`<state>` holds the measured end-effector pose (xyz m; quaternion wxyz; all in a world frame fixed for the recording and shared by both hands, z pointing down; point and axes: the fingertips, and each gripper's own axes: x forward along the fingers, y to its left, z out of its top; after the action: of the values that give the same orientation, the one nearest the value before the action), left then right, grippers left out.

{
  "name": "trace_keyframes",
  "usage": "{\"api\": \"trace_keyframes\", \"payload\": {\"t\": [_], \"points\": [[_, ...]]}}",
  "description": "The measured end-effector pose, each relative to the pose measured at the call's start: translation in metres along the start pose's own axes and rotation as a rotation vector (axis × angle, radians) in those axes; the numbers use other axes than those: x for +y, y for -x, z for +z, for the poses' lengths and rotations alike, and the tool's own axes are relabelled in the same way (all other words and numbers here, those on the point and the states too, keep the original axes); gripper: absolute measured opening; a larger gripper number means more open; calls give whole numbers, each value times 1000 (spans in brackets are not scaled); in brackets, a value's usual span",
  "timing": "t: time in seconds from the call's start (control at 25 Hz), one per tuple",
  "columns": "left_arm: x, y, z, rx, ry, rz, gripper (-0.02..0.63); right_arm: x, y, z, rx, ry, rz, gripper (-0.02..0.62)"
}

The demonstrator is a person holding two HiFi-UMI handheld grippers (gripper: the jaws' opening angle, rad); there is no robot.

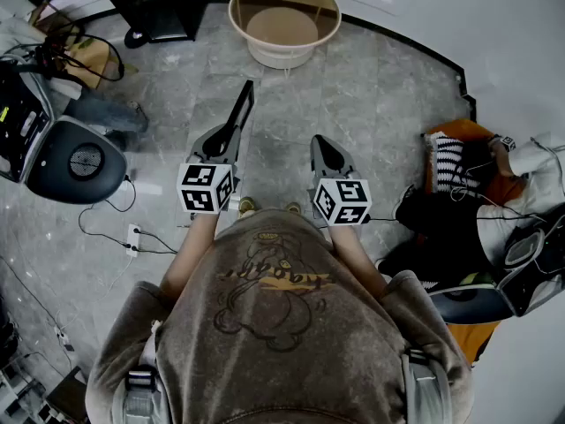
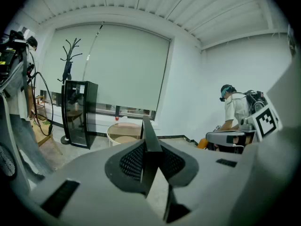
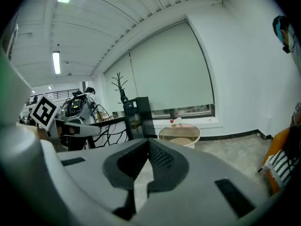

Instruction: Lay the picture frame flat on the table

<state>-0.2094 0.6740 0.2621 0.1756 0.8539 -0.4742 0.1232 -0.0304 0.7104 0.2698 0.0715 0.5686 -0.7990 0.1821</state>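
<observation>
Picture frame [image 1: 240,113] pinched in left gripper [image 1: 222,140], well short of round table [image 1: 238,16].

Thin, dark and flat, standing on its edge between the two left jaws, both pads pressed on it. Far end aimed at the table, up in the air over the grey floor [image 1: 388,87]. Just beside, also facing the table: right gripper [image 1: 328,153], jaws pressed together with nothing in them. Left of the table, a black cabinet [image 2: 77,112]. Well off to the table's right, another person [image 2: 233,112].
</observation>
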Motion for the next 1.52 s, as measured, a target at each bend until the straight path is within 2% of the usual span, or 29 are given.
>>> {"api": "trace_keyframes", "payload": {"t": [0.32,0.68,0.84,1.16,1.52], "points": [[14,2,7,1,-9,-18,71,9,-3,6,-15,-38,-21,20],[35,7,5,-11,-41,-105,71,29,7,-2,-68,-75,-85,20],[41,7,7,-15,-40,-118,71,34,4,-3,-68,-76,-93,20],[52,-23,17,-23,-40,-133,71,26,-30,11,-75,-52,-70,20],[74,-74,28,-5,-9,-126,71,-2,-78,23,-60,-73,-60,20]]}}
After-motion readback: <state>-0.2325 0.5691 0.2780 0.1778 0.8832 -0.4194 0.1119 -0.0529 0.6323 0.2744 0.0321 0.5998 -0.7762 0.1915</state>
